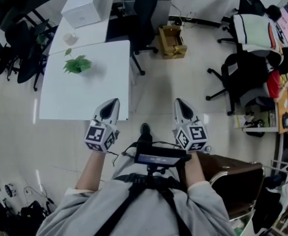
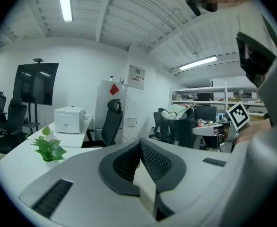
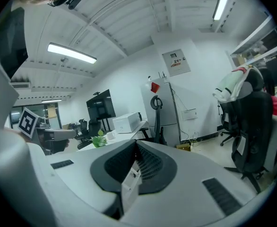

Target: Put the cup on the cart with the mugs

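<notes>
Both pairs of jaws are pressed together with nothing between them. You hold your left gripper (image 1: 113, 103) and your right gripper (image 1: 180, 104) side by side in front of you, apart from each other and pointing forward. In the head view the left one's tip shows against the near edge of the white table (image 1: 85, 97), while the right one is over the pale floor (image 1: 156, 82). The cup (image 1: 70, 38) stands on the far part of that table, well apart from both grippers. It is beyond the small green plant (image 1: 76, 64) and near the white box (image 1: 85, 5). From the left gripper view you see the cup (image 2: 52, 134) only as a small pale shape just behind the plant (image 2: 48, 148), with the box (image 2: 69, 119) further back. A black office chair (image 1: 145, 9) stands past the table's right side, and an open cardboard box (image 1: 172, 42) lies on the floor beside it.
</notes>
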A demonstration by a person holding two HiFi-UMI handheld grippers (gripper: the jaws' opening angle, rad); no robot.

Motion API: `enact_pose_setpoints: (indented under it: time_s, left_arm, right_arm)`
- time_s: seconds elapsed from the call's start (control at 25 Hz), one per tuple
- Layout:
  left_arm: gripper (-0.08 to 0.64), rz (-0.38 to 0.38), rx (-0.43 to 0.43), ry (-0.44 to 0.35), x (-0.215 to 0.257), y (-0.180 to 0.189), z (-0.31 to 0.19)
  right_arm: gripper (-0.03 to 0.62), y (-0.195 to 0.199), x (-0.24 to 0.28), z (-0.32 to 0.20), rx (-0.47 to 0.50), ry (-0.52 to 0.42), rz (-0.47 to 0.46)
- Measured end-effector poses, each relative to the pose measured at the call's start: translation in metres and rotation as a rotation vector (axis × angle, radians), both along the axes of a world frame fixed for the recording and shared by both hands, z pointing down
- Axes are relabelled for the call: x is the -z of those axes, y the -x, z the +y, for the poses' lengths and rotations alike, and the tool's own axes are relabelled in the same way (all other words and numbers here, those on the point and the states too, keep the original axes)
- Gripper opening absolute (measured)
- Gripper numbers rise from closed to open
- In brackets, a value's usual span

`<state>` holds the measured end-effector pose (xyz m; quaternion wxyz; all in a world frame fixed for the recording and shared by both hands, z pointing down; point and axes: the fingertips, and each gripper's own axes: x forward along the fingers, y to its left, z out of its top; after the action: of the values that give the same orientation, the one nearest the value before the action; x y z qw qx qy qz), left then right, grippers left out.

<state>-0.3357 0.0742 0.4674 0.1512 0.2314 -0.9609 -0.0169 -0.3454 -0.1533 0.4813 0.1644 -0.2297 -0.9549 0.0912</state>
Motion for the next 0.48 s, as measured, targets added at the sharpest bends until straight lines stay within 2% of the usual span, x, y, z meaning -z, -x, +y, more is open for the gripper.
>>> enact_pose_setpoints:
  time_s: [0.16,0.36,0.48]
  left_arm:
    - [0.0,-0.009,0.026,-0.036,0.001,0.043,0.007]
    - [0.0,-0.017,0.034,-0.061,0.0,0.076,0.018]
    - [0.0,-0.011,0.051,-0.077,0.001,0.089,0.023]
  right_arm:
    - [0.008,0.055,0.008,0.007,0.03,-0.04,-0.018]
    - [0.008,0.112,0.019,0.029,0.05,-0.069,-0.026]
    - [0.008,0.134,0.022,0.051,0.095,-0.079,-0.009]
